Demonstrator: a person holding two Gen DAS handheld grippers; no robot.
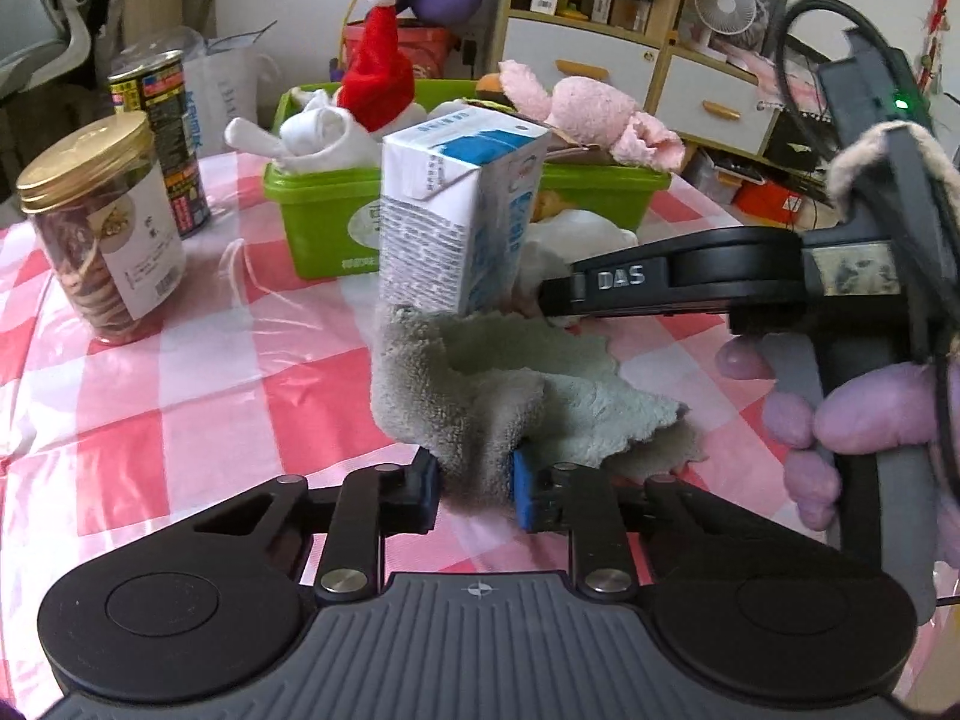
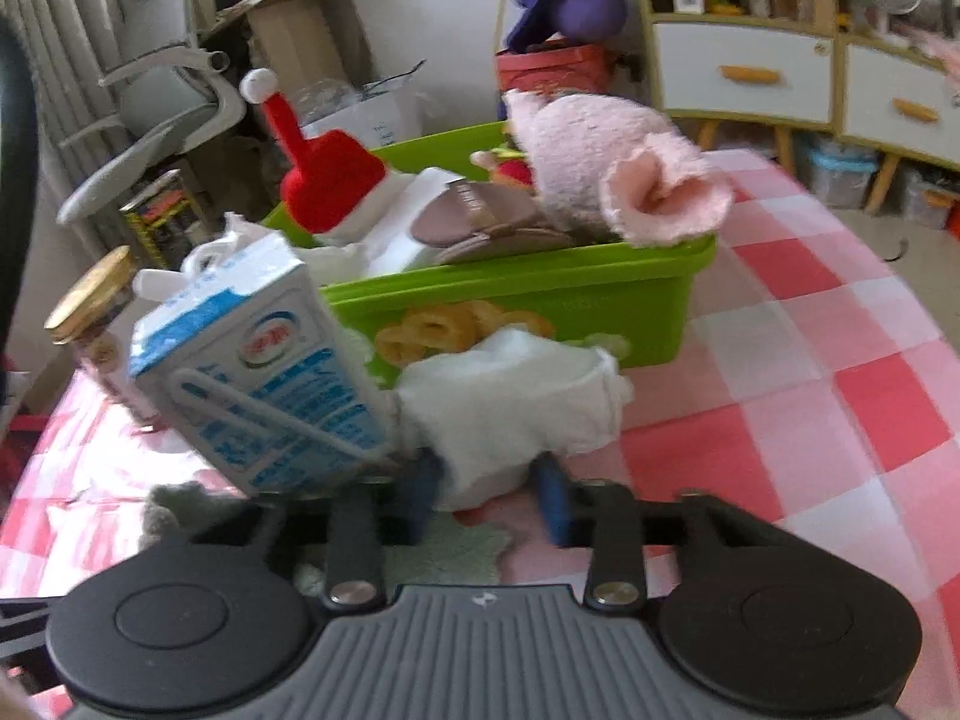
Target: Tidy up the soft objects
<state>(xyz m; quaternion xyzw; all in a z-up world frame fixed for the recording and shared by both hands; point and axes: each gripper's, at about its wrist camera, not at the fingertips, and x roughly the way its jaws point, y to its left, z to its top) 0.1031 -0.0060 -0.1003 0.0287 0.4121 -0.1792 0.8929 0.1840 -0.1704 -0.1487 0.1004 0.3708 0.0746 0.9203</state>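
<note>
A table covered with a pink-and-white checked cloth [image 1: 180, 396] is seen, and a green plastic bin [image 1: 324, 210] standing on it is taken as the landmark. Inside the bin are lodged a pink plush toy [image 2: 606, 174], a red Santa hat [image 1: 378, 78], white cloth [image 1: 318, 132] and a sandal [image 2: 480, 216]. Just in front of the bin a blue-and-white milk carton [image 1: 450, 210] is found, tilted in the right wrist view. A grey towel [image 1: 480, 396] is spread on the table in front of the carton, and a fold of it is clamped between the blue pads of the left gripper [image 1: 474, 492]. Against the bin's front wall a white soft cloth [image 2: 510, 396] is recorded, pinched by the right gripper [image 2: 489, 489]. To the left of the bin a gold-lidded jar [image 1: 102, 228] and a dark can [image 1: 162, 138] are noted.
</note>
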